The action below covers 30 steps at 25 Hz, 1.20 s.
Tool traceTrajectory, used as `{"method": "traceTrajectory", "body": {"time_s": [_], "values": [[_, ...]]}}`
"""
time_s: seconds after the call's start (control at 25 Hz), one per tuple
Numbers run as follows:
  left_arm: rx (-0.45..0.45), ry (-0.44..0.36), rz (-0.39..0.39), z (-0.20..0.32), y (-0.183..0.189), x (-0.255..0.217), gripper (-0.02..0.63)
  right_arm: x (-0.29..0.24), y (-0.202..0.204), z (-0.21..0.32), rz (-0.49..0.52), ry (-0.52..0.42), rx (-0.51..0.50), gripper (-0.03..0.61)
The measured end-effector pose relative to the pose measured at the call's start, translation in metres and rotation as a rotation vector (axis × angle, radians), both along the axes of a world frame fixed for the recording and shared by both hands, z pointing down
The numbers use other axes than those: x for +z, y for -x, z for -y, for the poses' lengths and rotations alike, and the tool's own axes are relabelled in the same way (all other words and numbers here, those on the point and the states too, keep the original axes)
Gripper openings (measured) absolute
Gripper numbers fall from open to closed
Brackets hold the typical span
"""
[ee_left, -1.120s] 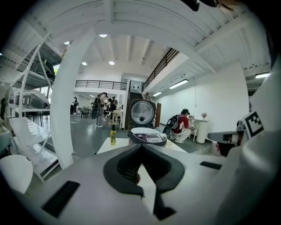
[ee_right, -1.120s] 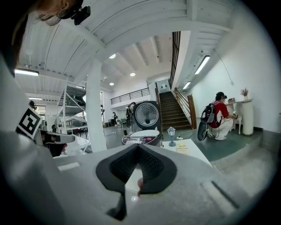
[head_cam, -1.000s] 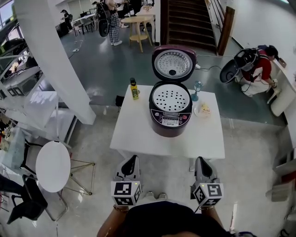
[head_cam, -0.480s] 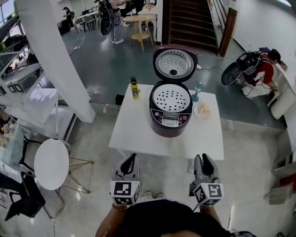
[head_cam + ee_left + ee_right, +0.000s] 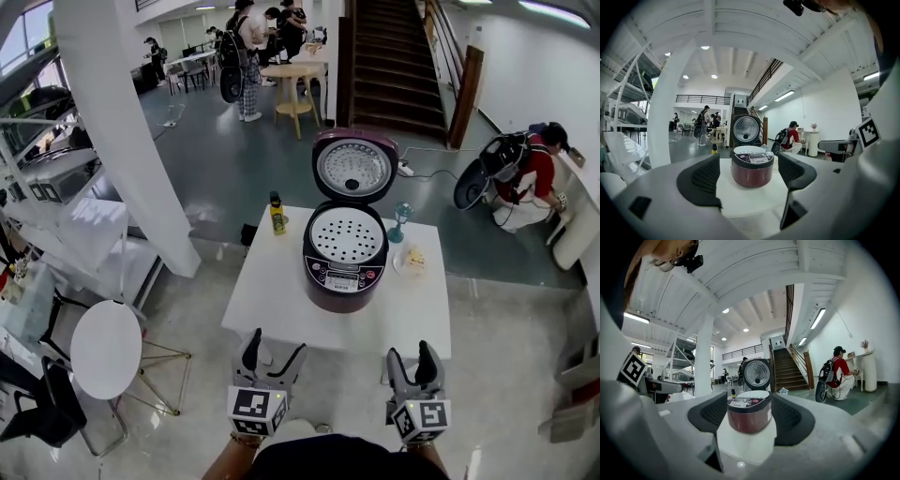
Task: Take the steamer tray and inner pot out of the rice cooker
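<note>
A maroon rice cooker [image 5: 345, 267] stands on the white table [image 5: 272, 291] with its lid [image 5: 353, 169] swung up. The white perforated steamer tray [image 5: 346, 234] lies in its mouth and hides the inner pot. My left gripper [image 5: 275, 347] and right gripper [image 5: 412, 354] hover short of the table's near edge, well apart from the cooker. Both have just been opening and now stand open with nothing between the fingers. The left gripper view frames the cooker [image 5: 752, 166] between the pads [image 5: 705, 180]. The right gripper view frames the cooker [image 5: 749, 416] the same way.
On the table stand a yellow bottle [image 5: 277, 214], a stemmed glass [image 5: 402, 216] and a small plate of food [image 5: 412, 260]. A round white side table [image 5: 106, 349] and a white pillar [image 5: 122, 141] are at the left. A person [image 5: 527, 173] crouches at the right.
Both grippers' jaws have gone from shut to open. Both grippers now sit lower in the head view, and the table and cooker have shifted down with them.
</note>
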<state>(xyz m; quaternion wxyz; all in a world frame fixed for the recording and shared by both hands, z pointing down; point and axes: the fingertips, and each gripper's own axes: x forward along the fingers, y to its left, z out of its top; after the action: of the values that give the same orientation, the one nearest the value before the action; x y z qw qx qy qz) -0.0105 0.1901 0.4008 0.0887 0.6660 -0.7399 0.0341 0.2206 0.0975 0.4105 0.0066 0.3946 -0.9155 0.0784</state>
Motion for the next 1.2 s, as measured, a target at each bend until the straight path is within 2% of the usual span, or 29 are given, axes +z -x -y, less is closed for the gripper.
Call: {"method": "traceTrajectory", "body": {"time_s": [0.16, 0.6, 0.84, 1.2], "values": [[-0.007, -0.029, -0.037, 0.000, -0.006, 0.001, 0.397, 0.002, -0.003, 0.006, -0.009, -0.031, -0.028, 0.279], [-0.046, 0.016, 0.005, 0.011, 0.000, 0.010, 0.397, 0.005, 0.002, 0.027, -0.004, -0.017, -0.046, 0.279], [-0.051, 0.026, 0.000, 0.034, 0.011, 0.015, 0.397, 0.014, 0.013, 0.052, -0.010, -0.001, -0.047, 0.279], [-0.018, 0.031, 0.000, 0.097, 0.035, 0.012, 0.397, 0.012, 0.046, 0.105, -0.019, 0.014, -0.052, 0.279]]}}
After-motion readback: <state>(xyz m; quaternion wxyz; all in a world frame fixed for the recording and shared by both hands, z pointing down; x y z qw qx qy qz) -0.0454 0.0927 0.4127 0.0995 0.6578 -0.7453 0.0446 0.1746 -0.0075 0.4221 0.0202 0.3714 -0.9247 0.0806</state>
